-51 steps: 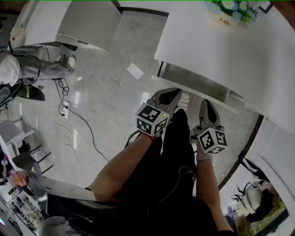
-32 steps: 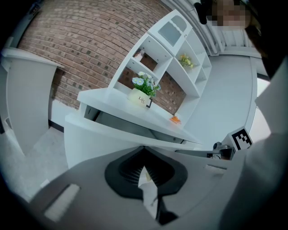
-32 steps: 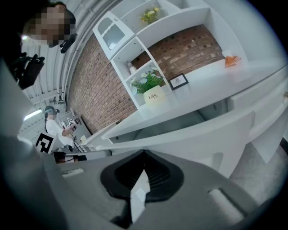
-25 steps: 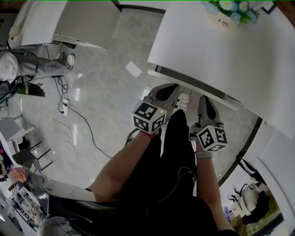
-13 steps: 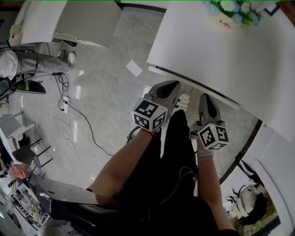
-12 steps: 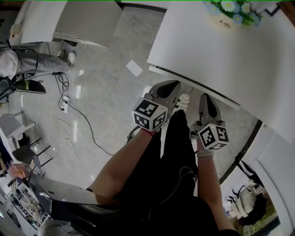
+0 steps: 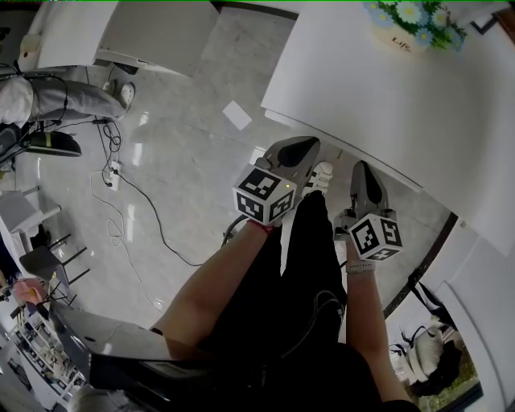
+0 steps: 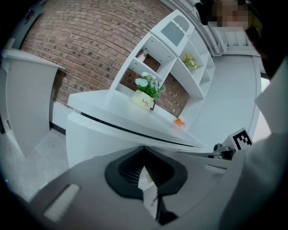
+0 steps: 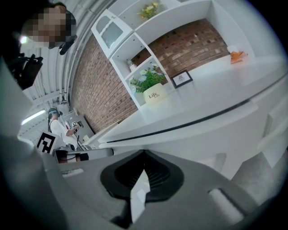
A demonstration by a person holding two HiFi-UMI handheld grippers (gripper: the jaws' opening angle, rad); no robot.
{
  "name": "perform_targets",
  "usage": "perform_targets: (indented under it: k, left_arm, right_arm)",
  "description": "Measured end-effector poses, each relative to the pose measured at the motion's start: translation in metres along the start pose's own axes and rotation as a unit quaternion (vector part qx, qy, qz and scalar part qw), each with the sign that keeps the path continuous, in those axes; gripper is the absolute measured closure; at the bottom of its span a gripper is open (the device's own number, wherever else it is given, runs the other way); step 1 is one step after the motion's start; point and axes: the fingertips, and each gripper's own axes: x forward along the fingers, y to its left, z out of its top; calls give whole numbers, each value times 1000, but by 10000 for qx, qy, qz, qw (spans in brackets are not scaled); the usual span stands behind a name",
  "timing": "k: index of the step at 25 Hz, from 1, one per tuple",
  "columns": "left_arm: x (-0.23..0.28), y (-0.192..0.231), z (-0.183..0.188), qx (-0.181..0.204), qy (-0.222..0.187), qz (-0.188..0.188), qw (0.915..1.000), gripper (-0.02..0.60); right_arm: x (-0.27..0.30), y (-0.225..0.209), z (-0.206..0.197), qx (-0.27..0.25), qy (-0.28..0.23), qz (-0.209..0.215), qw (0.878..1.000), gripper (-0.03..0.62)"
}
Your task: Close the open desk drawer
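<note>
The white desk [image 7: 386, 96] fills the upper right of the head view. Its drawer front [image 8: 99, 134] sits flush under the desk top, with only a thin dark seam above it; the right gripper view shows the same white drawer front [image 9: 202, 130]. My left gripper [image 7: 299, 146] points at the desk edge, jaws shut and empty, and I cannot tell whether it touches. My right gripper [image 7: 361, 170] is beside it, also shut and empty. Each gripper view has the left gripper [image 8: 144, 155] or right gripper [image 9: 144, 157] closed to a thin slit just before the front.
A flower pot [image 7: 410, 24] stands on the desk top. A white shelf unit [image 8: 180, 49] rises behind the desk against a brick wall. A cable [image 7: 137, 201] and a paper sheet [image 7: 237, 115] lie on the floor. Another white desk [image 7: 153, 32] and a seated person [image 7: 48, 96] are at left.
The drawer stuck out from under the desk two seconds ago; it has slid in until flush. Both grippers moved forward toward the desk with it.
</note>
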Motion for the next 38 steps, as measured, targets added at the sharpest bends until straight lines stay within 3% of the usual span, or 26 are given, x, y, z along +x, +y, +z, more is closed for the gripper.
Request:
perform_targets:
  k: [23, 38]
  left_arm:
    - [7, 2, 6, -40, 3, 48, 10000, 578]
    - [8, 3, 5, -124, 121, -121, 9998, 580]
  right_arm:
    - [6, -3, 7, 82, -95, 44, 9999, 591]
    - [7, -4, 6, 185, -174, 10, 9997, 591]
